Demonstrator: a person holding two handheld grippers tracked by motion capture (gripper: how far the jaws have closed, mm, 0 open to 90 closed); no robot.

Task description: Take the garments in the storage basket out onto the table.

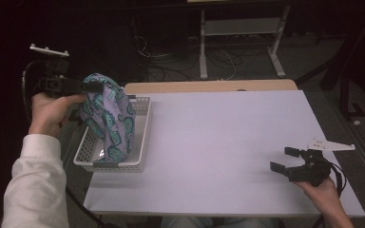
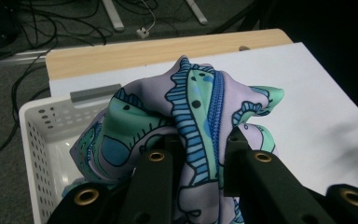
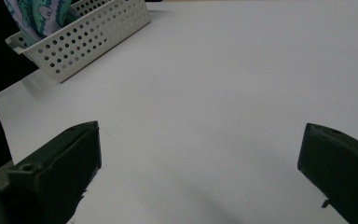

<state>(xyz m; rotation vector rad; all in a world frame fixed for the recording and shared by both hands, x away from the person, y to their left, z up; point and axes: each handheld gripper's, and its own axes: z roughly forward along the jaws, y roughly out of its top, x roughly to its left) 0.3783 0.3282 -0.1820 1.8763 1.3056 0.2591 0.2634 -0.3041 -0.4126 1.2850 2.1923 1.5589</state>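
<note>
Left tongs [image 1: 92,87] clamped on lilac cloth w/ teal-blue print [image 1: 108,118], lifted but lower end inside white perforated plastic basket [image 1: 140,127]. Right tongs [image 1: 282,160] wide open, empty, over white worktop [image 1: 218,142]. Cloth not yet clear of basket; placing left.

A: Surface?
B: White table [image 1: 228,142], light wood strip [image 1: 209,86] along its far edge.
A: What's on it?
B: White perforated basket [image 1: 88,154] at the near-left edge, patterned cloth [image 1: 109,118] hanging into it. The right gripper [image 1: 285,159] rests near-right.
</note>
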